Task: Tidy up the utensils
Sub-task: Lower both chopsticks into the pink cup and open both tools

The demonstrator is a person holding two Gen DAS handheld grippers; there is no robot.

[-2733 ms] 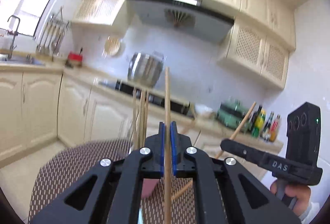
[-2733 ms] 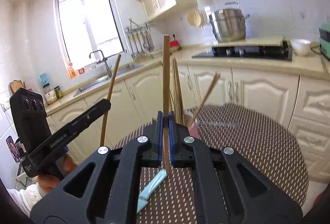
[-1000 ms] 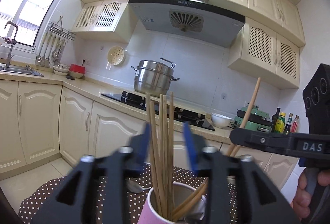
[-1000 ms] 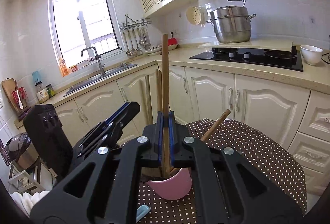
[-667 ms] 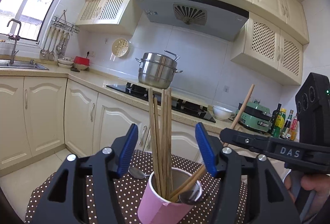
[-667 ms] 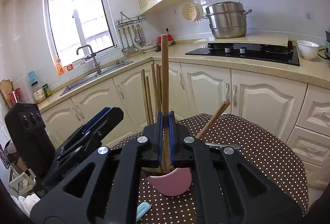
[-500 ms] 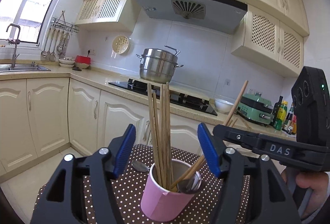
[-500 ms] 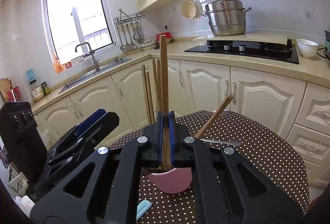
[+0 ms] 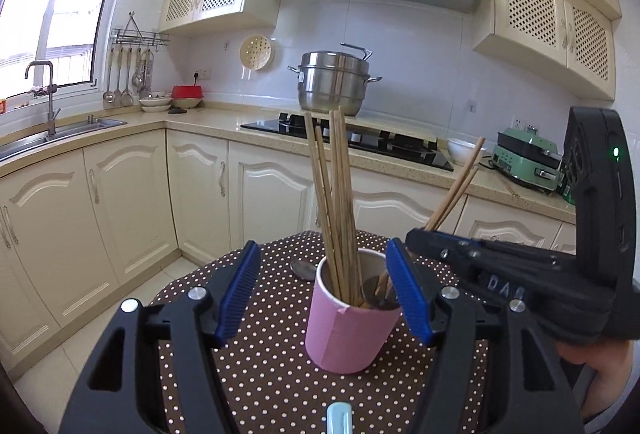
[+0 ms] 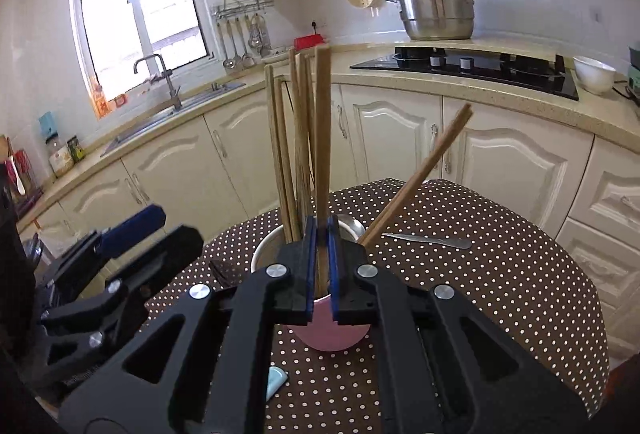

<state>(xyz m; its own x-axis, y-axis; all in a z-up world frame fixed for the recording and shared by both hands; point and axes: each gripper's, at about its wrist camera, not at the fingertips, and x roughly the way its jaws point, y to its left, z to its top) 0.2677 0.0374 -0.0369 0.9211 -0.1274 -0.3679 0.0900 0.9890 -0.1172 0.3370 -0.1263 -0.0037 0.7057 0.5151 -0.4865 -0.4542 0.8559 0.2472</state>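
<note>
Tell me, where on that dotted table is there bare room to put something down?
Bare cloth lies right of the pink cup, beyond the metal spoon, and on the table in front of the cup. Around the cup, both grippers crowd in.

The left wrist view looks along its own fingers, slightly downward, close to a pink paper cup [image 9: 346, 330] on a round table with a brown white-dotted cloth [image 9: 276, 374], facing the black glass stove top [image 9: 360, 142]. The right wrist view stands just as near, from the cup's [image 10: 332, 334] other side, turned more toward the bright window [image 10: 140, 2]. Both share the cup, cloth [image 10: 480, 274], stove top [image 10: 472, 68] and each other's gripper.
</note>
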